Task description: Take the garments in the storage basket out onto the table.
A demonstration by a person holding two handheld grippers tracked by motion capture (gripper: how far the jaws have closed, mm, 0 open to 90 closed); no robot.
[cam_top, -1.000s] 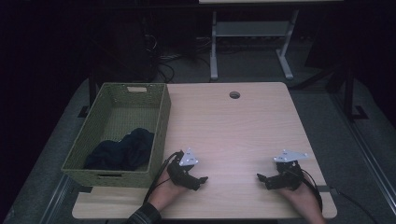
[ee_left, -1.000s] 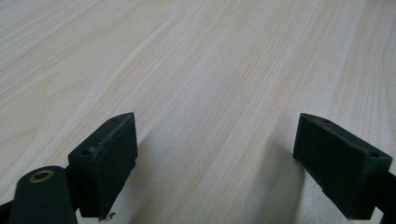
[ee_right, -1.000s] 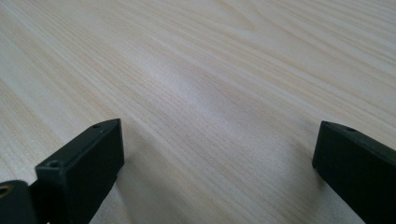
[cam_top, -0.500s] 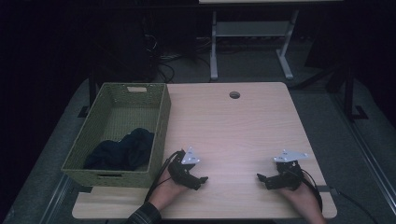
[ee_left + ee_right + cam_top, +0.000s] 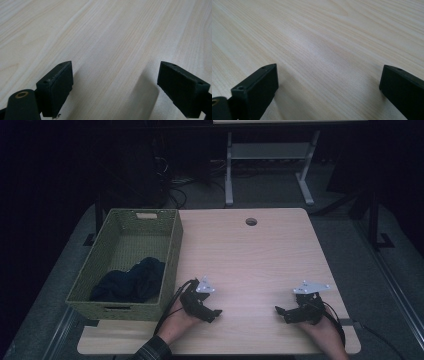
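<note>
My left gripper (image 5: 216, 312) rests on the light wooden table (image 5: 250, 255) near its front edge, just right of the green woven basket (image 5: 170, 250). Its jaws stand wide open over bare wood, as the left gripper (image 5: 115, 87) view confirms. My right gripper (image 5: 278, 311) lies at the front right of the table, pointing left. Its jaws are also wide apart with nothing between them, seen close up in the right gripper (image 5: 327, 87) view. A dark blue cloth (image 5: 131, 281) lies crumpled in the near part of the basket.
The basket stands along the table's left edge. A round cable hole (image 5: 251, 221) sits near the table's far edge. Beyond the table stands a grey metal frame (image 5: 265, 165) on the dark floor, with cables (image 5: 172, 190) to its left.
</note>
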